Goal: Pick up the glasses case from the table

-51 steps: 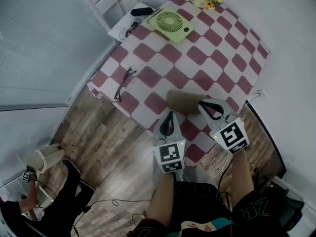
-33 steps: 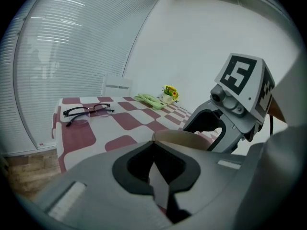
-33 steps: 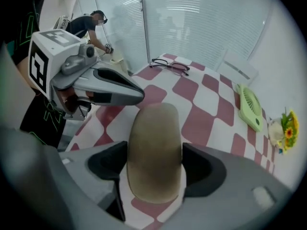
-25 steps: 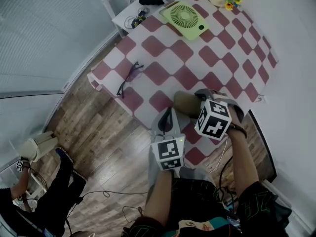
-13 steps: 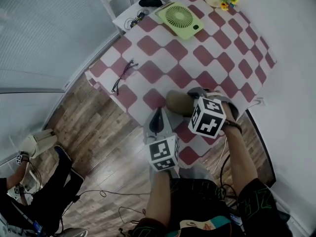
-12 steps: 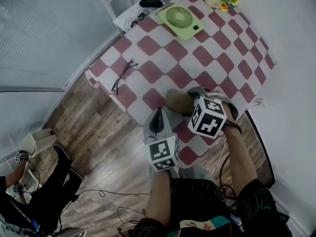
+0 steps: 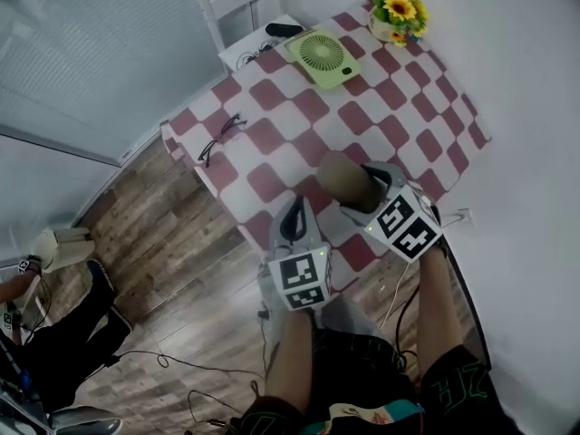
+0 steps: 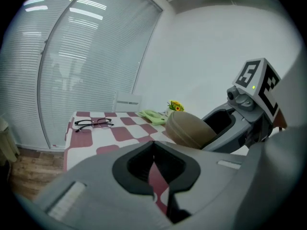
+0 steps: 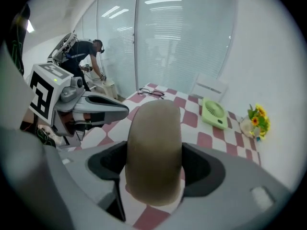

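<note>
The tan glasses case point(image 7: 346, 180) is held above the red-and-white checked table point(image 7: 299, 139), clamped between the jaws of my right gripper point(image 7: 367, 192). In the right gripper view the glasses case point(image 9: 154, 150) fills the gap between the jaws and points out over the table. My left gripper point(image 7: 292, 222) hovers at the table's near edge, jaws shut with nothing between them point(image 8: 154, 169); from its view the glasses case point(image 8: 188, 127) shows at the right. A pair of black glasses point(image 7: 216, 138) lies at the table's left edge.
A green fan point(image 7: 322, 54) and a pot of sunflowers point(image 7: 395, 12) stand at the table's far end. A white chair point(image 7: 245, 3) with a black object stands beyond it. A person in dark clothes point(image 7: 54, 324) crouches on the wooden floor at the left.
The right gripper has closed on the glasses case and lifted it off the table. The left gripper has stayed at the near edge. The head view has shifted.
</note>
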Demonstrator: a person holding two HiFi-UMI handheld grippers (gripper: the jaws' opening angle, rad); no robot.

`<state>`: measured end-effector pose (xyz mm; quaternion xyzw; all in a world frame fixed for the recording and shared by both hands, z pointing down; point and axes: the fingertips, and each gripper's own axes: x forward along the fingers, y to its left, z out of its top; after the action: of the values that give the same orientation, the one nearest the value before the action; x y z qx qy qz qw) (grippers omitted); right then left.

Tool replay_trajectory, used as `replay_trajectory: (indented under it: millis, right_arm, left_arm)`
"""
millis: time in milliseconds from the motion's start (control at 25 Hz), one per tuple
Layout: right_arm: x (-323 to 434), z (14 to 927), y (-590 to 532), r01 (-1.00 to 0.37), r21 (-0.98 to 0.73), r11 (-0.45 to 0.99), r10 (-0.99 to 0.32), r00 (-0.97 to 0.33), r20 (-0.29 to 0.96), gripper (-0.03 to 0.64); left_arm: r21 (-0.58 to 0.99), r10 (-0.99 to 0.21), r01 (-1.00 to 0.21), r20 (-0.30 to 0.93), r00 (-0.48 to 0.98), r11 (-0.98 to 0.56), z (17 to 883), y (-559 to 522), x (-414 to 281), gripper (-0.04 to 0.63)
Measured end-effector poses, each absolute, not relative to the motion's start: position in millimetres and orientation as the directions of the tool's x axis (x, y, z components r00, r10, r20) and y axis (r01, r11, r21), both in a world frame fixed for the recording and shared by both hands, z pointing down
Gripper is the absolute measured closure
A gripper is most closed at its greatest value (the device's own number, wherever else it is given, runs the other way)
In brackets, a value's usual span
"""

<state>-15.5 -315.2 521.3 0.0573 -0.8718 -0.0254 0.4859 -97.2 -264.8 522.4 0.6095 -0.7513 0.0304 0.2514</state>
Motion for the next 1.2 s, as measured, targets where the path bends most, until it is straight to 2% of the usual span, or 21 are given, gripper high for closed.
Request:
replay_trajectory:
  millis: [360, 520, 720, 920, 1200]
  right_arm:
    - [29.9, 425.3, -348.1, -0.328, 0.198, 0.924, -0.379, -0.718, 0.583, 0.259]
    - [41.2, 382.5, -351.3, -0.418, 0.170, 0.892, -0.450, -0.787, 0.423, 0.261]
    - [63.6, 339.4, -359.9, -0.536, 0.066, 0.841, -0.536, -0.812, 0.232, 0.261]
    - [75.4, 299.2, -365.0, -0.562, 0.016, 0.827, -0.561, -0.823, 0.089, 0.261]
    - [80.7, 278.8, -365.3, -0.572, 0.043, 0.819, -0.573, -0.819, 0.023, 0.261]
  left_arm:
    - [0.157, -0.957, -0.958, 0.204, -0.208, 0.242, 424.7, -289.3, -78.5, 0.584]
    - [0.035, -0.972, -0.974, 0.081, -0.221, 0.224, 369.6, -297.2, -69.0, 0.584]
    - [-0.098, -0.971, -0.967, -0.044, -0.233, 0.236, 312.7, -297.5, -58.7, 0.584]
    - [-0.110, -0.966, -0.963, -0.111, -0.233, 0.245, 281.6, -290.5, -56.4, 0.584]
    - [-0.157, -0.961, -0.957, -0.170, -0.218, 0.245, 255.7, -285.7, -48.2, 0.584]
